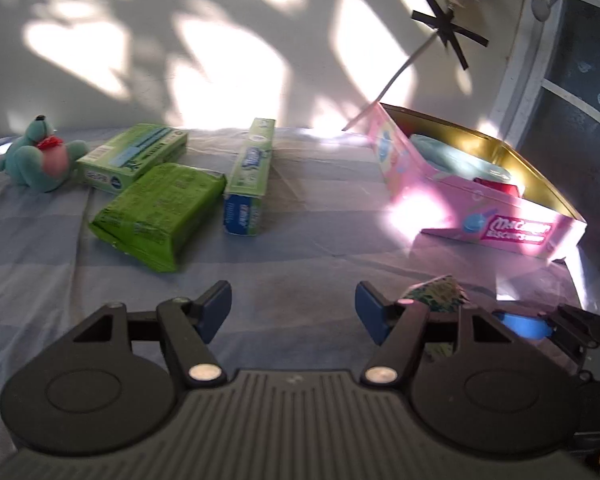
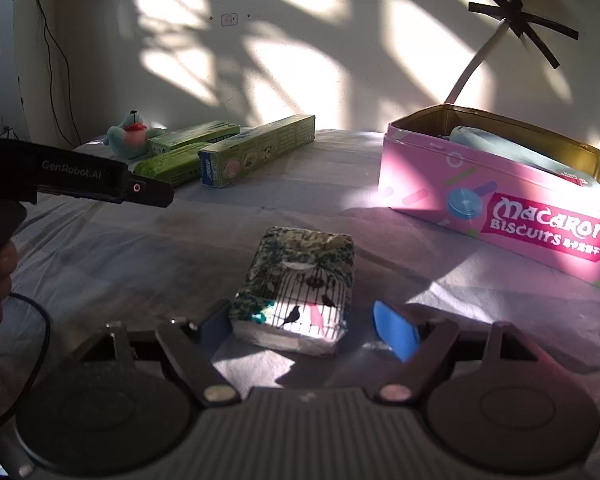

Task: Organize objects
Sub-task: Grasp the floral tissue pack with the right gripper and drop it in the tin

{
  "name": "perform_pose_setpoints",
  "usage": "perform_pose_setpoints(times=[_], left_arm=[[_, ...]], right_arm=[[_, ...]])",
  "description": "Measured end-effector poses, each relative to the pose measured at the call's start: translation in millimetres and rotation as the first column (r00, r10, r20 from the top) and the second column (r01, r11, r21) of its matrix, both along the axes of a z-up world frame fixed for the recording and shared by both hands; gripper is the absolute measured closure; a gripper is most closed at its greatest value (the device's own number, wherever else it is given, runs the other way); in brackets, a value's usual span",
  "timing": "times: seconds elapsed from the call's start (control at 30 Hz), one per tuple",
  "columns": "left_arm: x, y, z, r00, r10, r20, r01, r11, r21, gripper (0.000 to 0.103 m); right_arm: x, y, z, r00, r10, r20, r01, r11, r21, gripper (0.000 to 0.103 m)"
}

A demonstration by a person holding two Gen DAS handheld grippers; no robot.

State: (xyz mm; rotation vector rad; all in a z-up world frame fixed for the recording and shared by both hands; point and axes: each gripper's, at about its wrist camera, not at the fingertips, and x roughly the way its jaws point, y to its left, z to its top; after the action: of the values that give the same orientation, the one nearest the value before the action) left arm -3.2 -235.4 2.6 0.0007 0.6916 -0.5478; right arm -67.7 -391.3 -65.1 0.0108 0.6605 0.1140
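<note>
One small packet printed with a birdcage and birds is seen lying flat on the blue-grey sheet between the spread jaws of the right hand-held gripper. The left pad appears to sit just beside the packet's near corner, while the blue right pad stands clear of it, so nothing is pinched. In the left wrist view only a corner of the packet is visible behind the right finger of the left hand-held gripper, whose jaws are spread with only bare sheet between them.

To the right, an open pink biscuit tin is set on the sheet, and a pale blue item and something red are held inside it. At the far left a long green toothpaste box, a green wrapped pack and a second green box are grouped close together, with a teal plush toy just beyond them. Behind everything a wall is patched with sunlight and shadow.
</note>
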Motion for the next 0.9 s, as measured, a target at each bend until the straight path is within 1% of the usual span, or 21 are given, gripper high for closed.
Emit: perform_pose_setpoints(times=[0.03, 0.1, 0.17, 0.2, 0.23, 0.27, 0.3, 0.33, 0.37, 0.43, 0.5, 0.57, 0.63, 0.7, 0.77, 0.83, 0.87, 0.9], left_arm=[[-1.1, -7.4, 1.0, 0.999, -0.029, -0.018, 0.029, 1.0, -0.006, 0.034], [-1.9, -24.8, -2.8, 0.993, -0.081, -0.084, 0.081, 0.997, -0.013, 0.034], [1.5, -37.0, -11.5, 0.978, -0.127, -0.164, 0.124, 0.992, -0.033, 0.034], [3.6, -43.9, -18.9, 0.966, -0.148, -0.211, 0.142, 0.989, -0.043, 0.035], [2.1, -49.5, -22.8, 0.966, -0.151, -0.211, 0.145, 0.988, -0.047, 0.038], [-1.1, -56.6, -23.3, 0.97, -0.153, -0.192, 0.15, 0.988, -0.027, 0.044], [-1.6, -63.3, -23.1, 0.965, -0.173, -0.198, 0.17, 0.985, -0.031, 0.047], [-0.2, -68.3, -21.1, 0.954, -0.203, -0.221, 0.194, 0.979, -0.06, 0.062], [-0.1, -74.1, -15.6, 0.954, -0.202, -0.221, 0.193, 0.979, -0.063, 0.062], [-2.8, -87.5, 0.3, 0.962, -0.224, -0.155, 0.219, 0.974, -0.05, 0.061], [-1.6, -106.1, 25.1, 0.965, -0.252, -0.069, 0.249, 0.967, -0.046, 0.061], [4.2, -126.0, 43.5, 0.965, -0.263, 0.0, 0.263, 0.964, -0.036, 0.057], [14.0, -144.6, 52.5, 0.96, -0.273, 0.058, 0.274, 0.961, -0.024, 0.056], [33.1, -164.0, 53.5, 0.962, -0.263, 0.077, 0.265, 0.964, -0.019, 0.056], [52.8, -178.6, 48.0, 0.969, -0.238, 0.061, 0.239, 0.971, -0.016, 0.053], [69.5, -193.0, 39.7, 0.981, -0.187, 0.044, 0.186, 0.982, 0.022, 0.049], [73.8, -198.3, 37.2, 0.985, -0.166, 0.051, 0.164, 0.985, 0.046, 0.049], [74.7, -200.5, 35.8, 0.987, -0.145, 0.07, 0.14, 0.988, 0.07, 0.049]], right_arm=[[-0.3, -1.1, 1.3, 1.0, 0.004, 0.005, -0.004, 1.0, 0.001, 0.021], [0.9, -2.8, 1.5, 1.0, 0.023, 0.008, -0.023, 1.0, 0.001, 0.019], [2.1, -4.2, -5.5, 0.999, 0.042, -0.015, -0.042, 0.999, 0.012, 0.02], [2.0, -3.8, -8.8, 0.999, 0.048, -0.01, -0.048, 0.999, 0.002, 0.024], [-0.5, -1.4, -9.6, 0.998, 0.056, -0.001, -0.056, 0.998, -0.014, 0.029], [-2.4, -0.8, -8.6, 0.997, 0.075, 0.012, -0.074, 0.997, -0.011, 0.043], [-3.0, -1.5, -8.2, 0.997, 0.077, 0.018, -0.077, 0.997, -0.004, 0.047], [-3.6, -4.0, -7.8, 0.997, 0.075, 0.025, -0.075, 0.997, 0.015, 0.047], [-5.4, -7.5, -5.8, 0.997, 0.059, 0.039, -0.061, 0.998, 0.034, 0.049], [-8.7, -16.5, 4.8, 0.993, 0.025, 0.115, -0.029, 0.999, 0.031, 0.049], [-8.4, -30.6, 21.1, 0.98, -0.017, 0.2, 0.012, 1.0, 0.027, 0.049], [0.9, -47.1, 37.9, 0.966, -0.053, 0.254, 0.044, 0.998, 0.041, 0.049], [18.1, -60.9, 51.4, 0.948, -0.094, 0.303, 0.085, 0.995, 0.044, 0.049], [41.9, -73.8, 57.2, 0.94, -0.135, 0.312, 0.124, 0.991, 0.052, 0.049], [66.1, -82.3, 55.3, 0.938, -0.174, 0.301, 0.165, 0.985, 0.055, 0.049], [87.1, -88.1, 47.4, 0.941, -0.202, 0.271, 0.199, 0.979, 0.04, 0.046], [93.6, -91.7, 42.7, 0.939, -0.218, 0.267, 0.216, 0.976, 0.04, 0.045], [96.6, -95.2, 37.1, 0.933, -0.24, 0.269, 0.239, 0.97, 0.04, 0.039]])
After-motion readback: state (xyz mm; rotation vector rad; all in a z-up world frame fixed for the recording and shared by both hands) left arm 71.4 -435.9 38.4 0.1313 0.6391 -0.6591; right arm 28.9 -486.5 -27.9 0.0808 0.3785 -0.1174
